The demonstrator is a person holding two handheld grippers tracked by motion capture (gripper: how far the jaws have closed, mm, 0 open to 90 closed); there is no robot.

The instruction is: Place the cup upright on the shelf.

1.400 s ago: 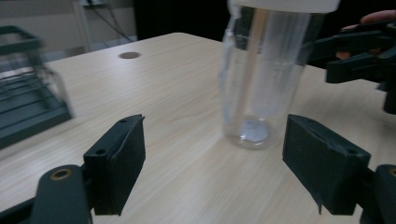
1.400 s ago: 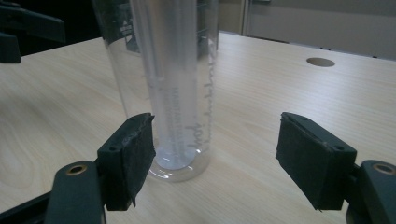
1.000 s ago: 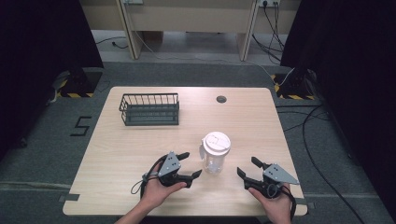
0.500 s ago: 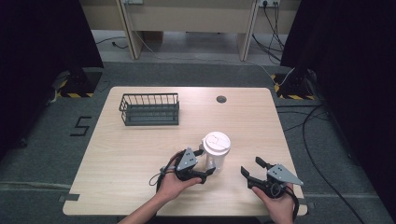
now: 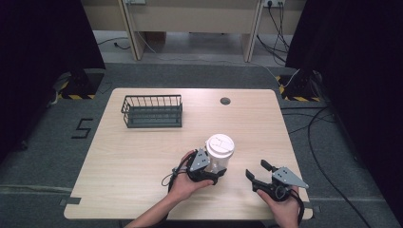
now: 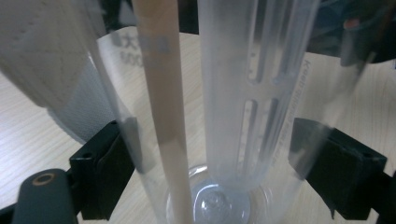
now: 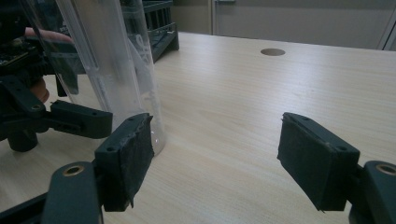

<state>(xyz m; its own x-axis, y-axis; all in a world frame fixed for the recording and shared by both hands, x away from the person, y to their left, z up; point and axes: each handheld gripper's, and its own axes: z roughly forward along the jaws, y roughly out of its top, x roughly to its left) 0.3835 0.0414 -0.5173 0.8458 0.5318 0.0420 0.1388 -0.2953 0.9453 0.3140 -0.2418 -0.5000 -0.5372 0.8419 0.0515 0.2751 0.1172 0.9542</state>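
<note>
Left gripper [image 5: 212, 173] moved in, jaws wide around clear cup [image 5: 219, 154], right gripper [image 5: 258, 173] open

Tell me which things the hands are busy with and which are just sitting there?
Busy with:
- clear cup with white lid
- left gripper, fingers either side of the cup
- right gripper, open beside it

Just sitting there:
- wire basket
- table's round hole

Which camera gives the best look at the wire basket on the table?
The high view: the wire basket shows whole, standing at the table's far left. The right gripper view catches just a corner of it behind the clear cup. In the left gripper view the cup blocks the scene beyond.
</note>
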